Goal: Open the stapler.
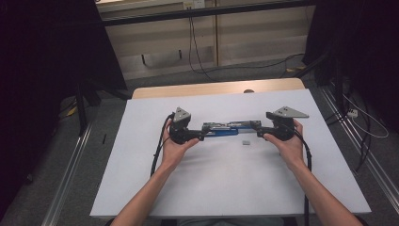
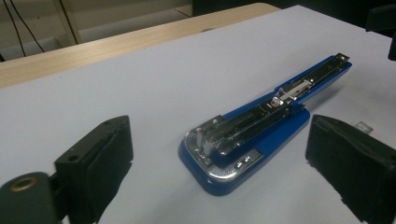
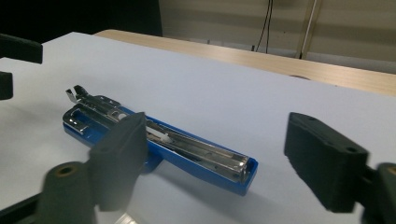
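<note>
- The left gripper (image 1: 200, 135) stands with jaws wide apart, holding nothing; the blue stapler (image 2: 261, 126) lies flat between and just beyond its pads, untouched.
- The right gripper (image 1: 258, 130) is likewise spread, its jaws on either side of the stapler's other end without pressing on it.
- The stapler lies opened out flat mid-table on the white table cover (image 1: 226, 188), its metal channel facing up, probably to expose the magazine for loading.
- A small grey piece (image 1: 245, 142), perhaps a staple strip, lies just beside the stapler.
</note>
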